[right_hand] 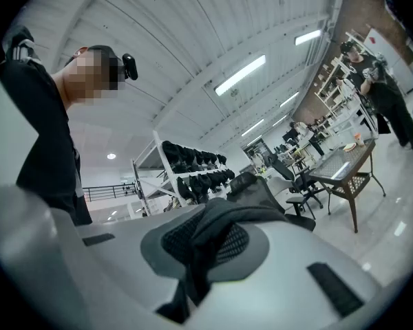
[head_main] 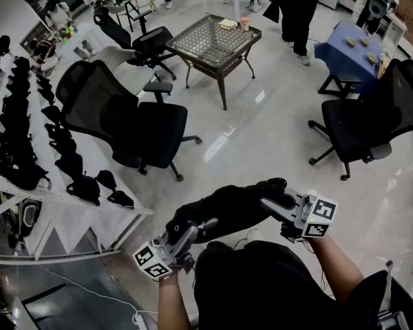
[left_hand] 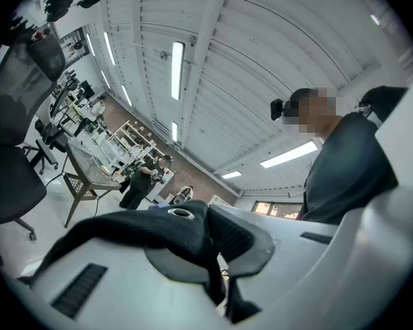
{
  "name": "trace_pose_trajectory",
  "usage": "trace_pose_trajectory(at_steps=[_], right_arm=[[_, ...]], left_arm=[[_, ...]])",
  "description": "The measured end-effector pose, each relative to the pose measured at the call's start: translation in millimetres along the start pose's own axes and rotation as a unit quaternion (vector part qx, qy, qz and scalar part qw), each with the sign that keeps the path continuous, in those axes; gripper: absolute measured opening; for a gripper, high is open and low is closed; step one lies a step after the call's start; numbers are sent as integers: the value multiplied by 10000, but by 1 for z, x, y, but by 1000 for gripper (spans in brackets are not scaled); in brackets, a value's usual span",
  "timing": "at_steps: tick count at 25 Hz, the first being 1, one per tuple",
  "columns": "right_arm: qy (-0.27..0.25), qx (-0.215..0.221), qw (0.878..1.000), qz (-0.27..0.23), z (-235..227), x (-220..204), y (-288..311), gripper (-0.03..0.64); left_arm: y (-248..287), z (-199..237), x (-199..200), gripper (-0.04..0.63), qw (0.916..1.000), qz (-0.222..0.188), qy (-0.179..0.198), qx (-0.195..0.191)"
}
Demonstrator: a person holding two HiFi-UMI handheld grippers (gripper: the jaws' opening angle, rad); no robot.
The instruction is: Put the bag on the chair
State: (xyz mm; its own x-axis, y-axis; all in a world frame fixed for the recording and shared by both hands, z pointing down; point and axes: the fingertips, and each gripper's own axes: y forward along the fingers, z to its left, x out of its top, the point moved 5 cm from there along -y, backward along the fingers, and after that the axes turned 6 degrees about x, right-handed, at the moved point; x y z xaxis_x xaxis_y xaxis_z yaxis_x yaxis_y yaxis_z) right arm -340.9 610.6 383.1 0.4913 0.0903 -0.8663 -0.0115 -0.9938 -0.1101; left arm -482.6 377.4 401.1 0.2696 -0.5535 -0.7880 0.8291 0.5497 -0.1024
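While left gripper (head_main: 201, 225) and right gripper (head_main: 268, 203) jaws clench the bag (head_main: 230, 208) | glossy pale floor (head_main: 261, 133) | chair (head_main: 148, 126) ahead

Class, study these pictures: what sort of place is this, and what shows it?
Probably a large workroom or lab, not a home: white shelving with rows of black bags, wheeled office chairs on a glossy floor, and people standing near tables behind.
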Motion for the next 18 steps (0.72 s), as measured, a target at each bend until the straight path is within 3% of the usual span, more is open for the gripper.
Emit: trace_pose_trajectory(at_steps=[8, 18], right_arm=[[-83, 148, 9998, 120, -4, 15, -20, 20], [-252, 107, 9996, 112, -12, 22, -33, 23]], left_arm=[[25, -18, -12, 23, 9997, -206, 109, 71], [46, -29, -24, 23, 9997, -243, -12, 91]])
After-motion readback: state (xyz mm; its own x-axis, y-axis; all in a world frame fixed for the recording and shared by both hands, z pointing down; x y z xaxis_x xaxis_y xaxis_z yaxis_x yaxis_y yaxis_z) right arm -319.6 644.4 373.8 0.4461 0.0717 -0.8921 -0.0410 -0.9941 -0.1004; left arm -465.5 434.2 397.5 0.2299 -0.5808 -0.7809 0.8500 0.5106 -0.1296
